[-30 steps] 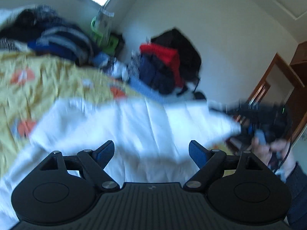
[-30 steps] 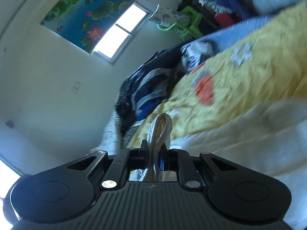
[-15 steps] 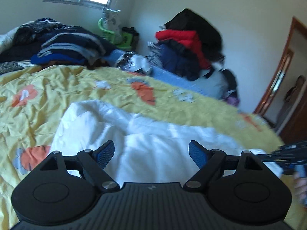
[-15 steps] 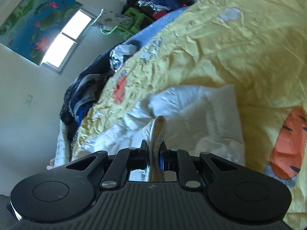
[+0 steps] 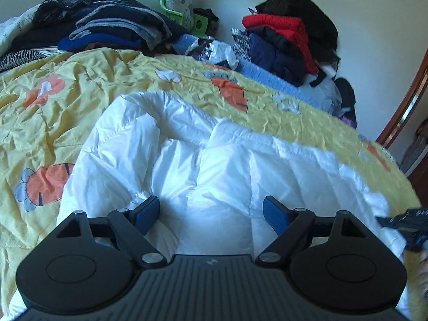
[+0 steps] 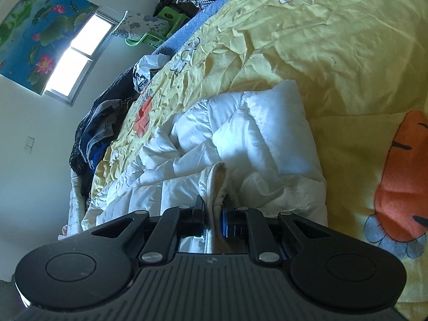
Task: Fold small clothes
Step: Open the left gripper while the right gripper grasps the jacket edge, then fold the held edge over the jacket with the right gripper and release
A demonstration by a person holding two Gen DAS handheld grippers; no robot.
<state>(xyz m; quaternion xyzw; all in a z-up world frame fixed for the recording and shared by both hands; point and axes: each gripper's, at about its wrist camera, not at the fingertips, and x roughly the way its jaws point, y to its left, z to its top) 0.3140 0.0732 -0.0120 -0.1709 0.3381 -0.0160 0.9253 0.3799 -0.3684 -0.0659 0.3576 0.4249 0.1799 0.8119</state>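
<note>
A white quilted puffy garment lies spread and rumpled on the yellow flowered bedspread. My left gripper is open and empty, just above the garment's near part. My right gripper is shut on a bunched edge of the white garment, close to the bed surface. The right gripper also shows at the right edge of the left wrist view, at the garment's right end.
Piles of dark folded clothes lie at the far side of the bed. A red and navy heap stands against the wall. A green plastic stool is in the corner. A wooden door frame is at the right.
My right gripper has carried the garment's edge down from the air onto the bed. The garment has settled flatter. My left gripper stays open and has moved lower and closer to the garment.
</note>
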